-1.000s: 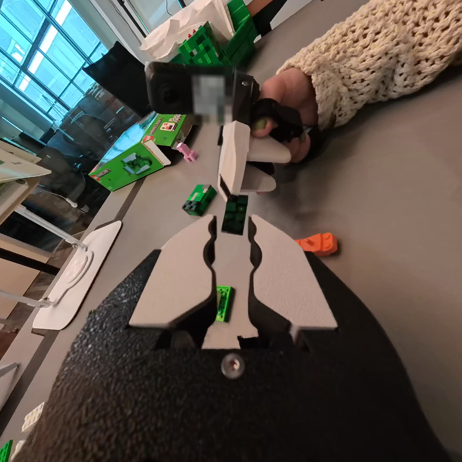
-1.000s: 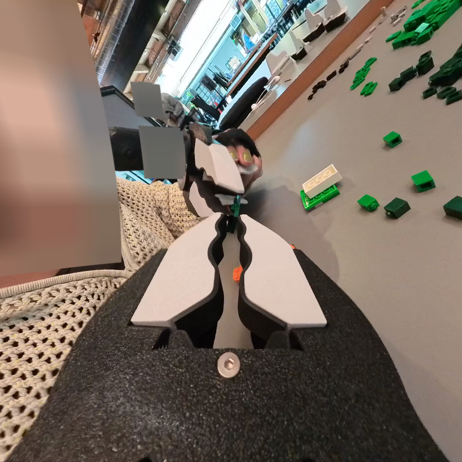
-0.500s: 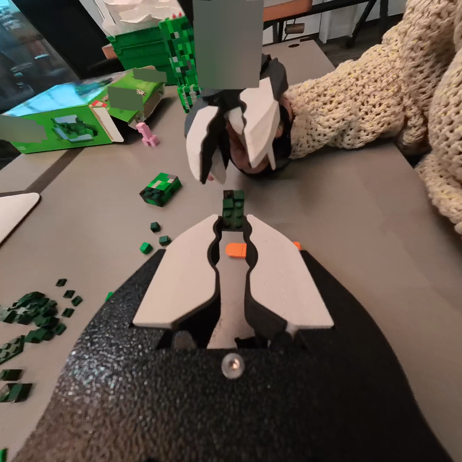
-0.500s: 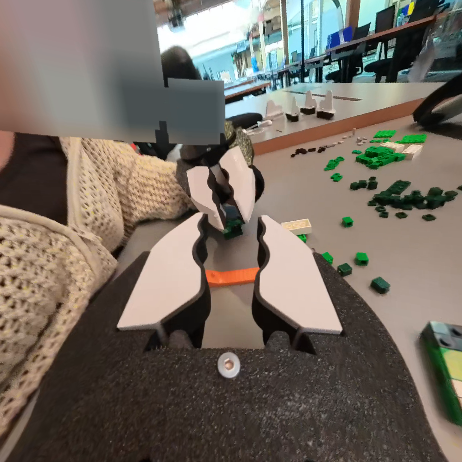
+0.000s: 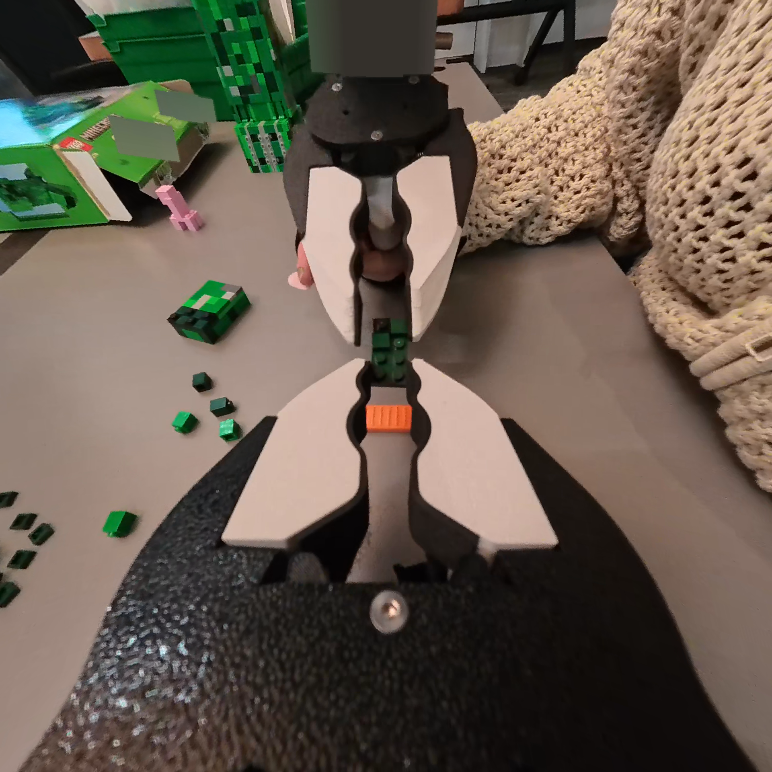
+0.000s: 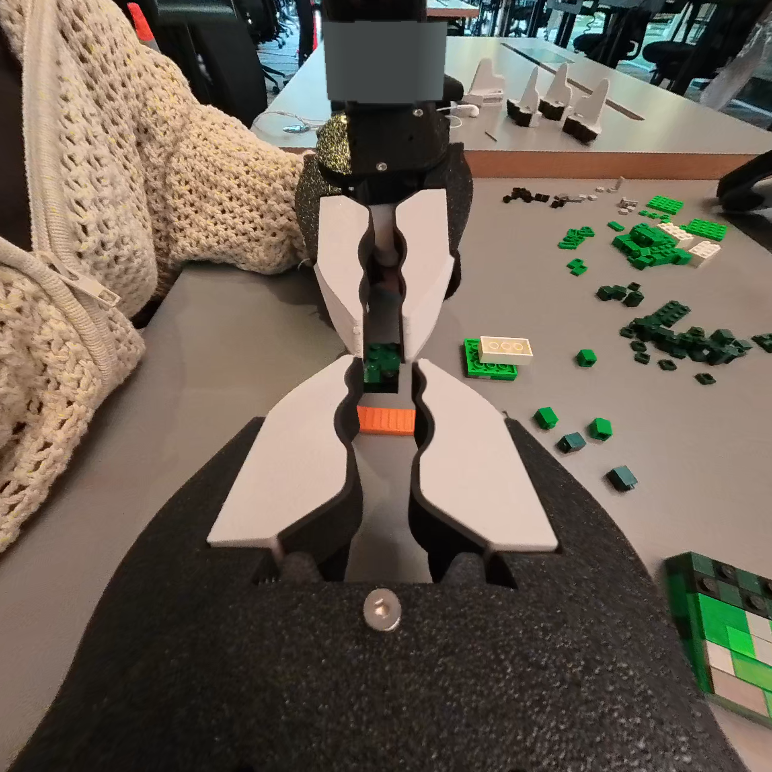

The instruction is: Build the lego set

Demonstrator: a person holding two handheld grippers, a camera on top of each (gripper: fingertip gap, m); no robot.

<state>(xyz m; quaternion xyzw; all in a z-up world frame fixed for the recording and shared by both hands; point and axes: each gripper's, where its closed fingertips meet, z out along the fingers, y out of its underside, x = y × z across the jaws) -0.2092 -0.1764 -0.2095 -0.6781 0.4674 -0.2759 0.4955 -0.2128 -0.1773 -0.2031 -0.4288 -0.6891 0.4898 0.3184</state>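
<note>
While the left claw [image 5: 386, 367] pinches the dark green assembly [image 5: 390, 355] at its tips, steadying it, the right claw [image 5: 384, 334], narrowly parted, faces it, probably to grip.

A second ago the two claws met at a slant; now they face each other squarely, tip to tip, level over the surface [image 5: 543, 334]. The right claw [image 5: 386, 332], which half a second ago hung spread just above the dark green brick stack [image 5: 390, 355], now has its fingers on either side of the stack's far end, seemingly closing on it. The left claw [image 6: 380, 355] holds the other end. An orange piece [image 6: 386, 421] now lies directly beneath them.
</note>
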